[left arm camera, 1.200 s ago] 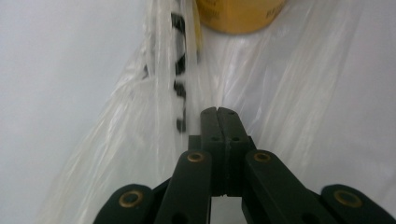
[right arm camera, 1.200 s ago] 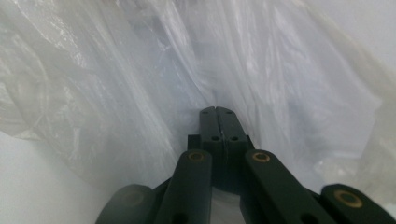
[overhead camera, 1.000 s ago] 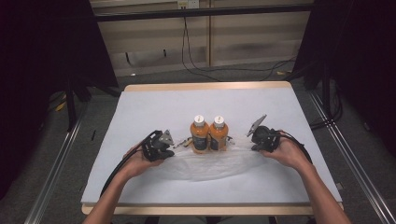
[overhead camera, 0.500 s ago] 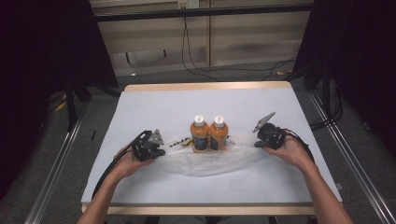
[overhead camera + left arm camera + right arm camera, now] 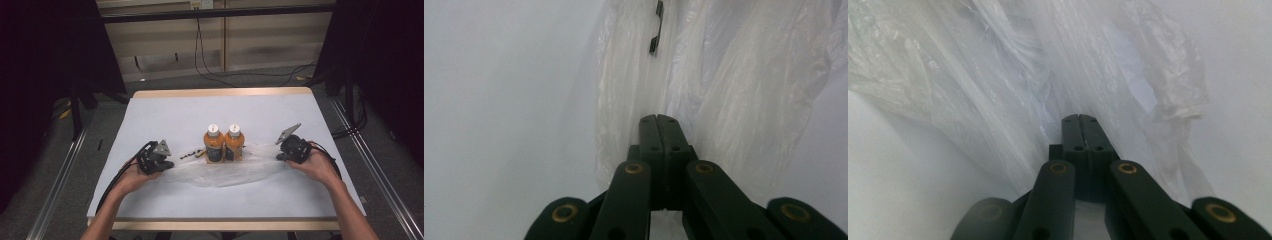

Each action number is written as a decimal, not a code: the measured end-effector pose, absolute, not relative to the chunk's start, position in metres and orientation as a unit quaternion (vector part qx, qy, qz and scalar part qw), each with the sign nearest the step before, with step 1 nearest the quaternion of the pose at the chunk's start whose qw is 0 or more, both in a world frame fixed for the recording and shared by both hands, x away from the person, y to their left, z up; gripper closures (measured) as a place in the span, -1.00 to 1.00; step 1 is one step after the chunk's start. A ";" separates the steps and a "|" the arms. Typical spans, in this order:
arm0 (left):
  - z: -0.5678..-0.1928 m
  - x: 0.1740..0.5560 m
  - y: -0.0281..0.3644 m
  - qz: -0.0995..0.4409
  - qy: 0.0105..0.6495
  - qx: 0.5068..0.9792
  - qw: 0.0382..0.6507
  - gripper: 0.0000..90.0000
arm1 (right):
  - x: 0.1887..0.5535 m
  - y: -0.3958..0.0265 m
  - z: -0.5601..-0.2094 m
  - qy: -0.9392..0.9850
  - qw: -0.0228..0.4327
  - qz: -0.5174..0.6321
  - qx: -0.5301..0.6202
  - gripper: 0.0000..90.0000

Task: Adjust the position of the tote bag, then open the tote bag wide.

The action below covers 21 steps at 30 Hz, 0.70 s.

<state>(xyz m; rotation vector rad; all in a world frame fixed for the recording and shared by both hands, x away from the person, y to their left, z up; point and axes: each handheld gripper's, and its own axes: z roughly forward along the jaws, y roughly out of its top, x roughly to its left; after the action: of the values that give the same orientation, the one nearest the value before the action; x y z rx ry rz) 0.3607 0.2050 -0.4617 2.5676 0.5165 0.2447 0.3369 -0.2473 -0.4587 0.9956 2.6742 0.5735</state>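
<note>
The clear plastic bag (image 5: 225,170) lies on the bench (image 5: 165,115) with its long axis left to right, just near of the two bottles (image 5: 224,144), each end pinched in closed jaws: left gripper (image 5: 167,164), right gripper (image 5: 278,156).

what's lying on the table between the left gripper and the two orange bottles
In the high view, between the left gripper and the two orange bottles with white caps lies a small dark twisted object, too small to identify, beside the clear plastic bag.
</note>
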 end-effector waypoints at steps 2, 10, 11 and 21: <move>-0.462 0.361 0.205 0.091 0.190 0.944 0.254 1.00 | 0.336 -0.250 -0.459 0.910 0.106 0.203 0.346 1.00; -0.462 0.364 0.210 0.079 0.201 0.941 0.261 1.00 | 0.336 -0.250 -0.459 0.910 0.111 0.207 0.341 1.00; -0.462 0.365 0.211 0.077 0.198 0.942 0.261 1.00 | 0.337 -0.251 -0.460 0.910 0.110 0.212 0.339 1.00; -0.462 0.363 0.214 0.064 0.213 0.928 0.300 1.00 | 0.336 -0.252 -0.461 0.900 0.105 0.246 0.345 1.00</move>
<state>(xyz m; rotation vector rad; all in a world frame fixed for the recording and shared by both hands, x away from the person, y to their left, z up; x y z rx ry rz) 0.3633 0.2138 -0.4616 2.4618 0.5654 0.1690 0.3359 -0.2519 -0.4609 1.0174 2.6511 0.7238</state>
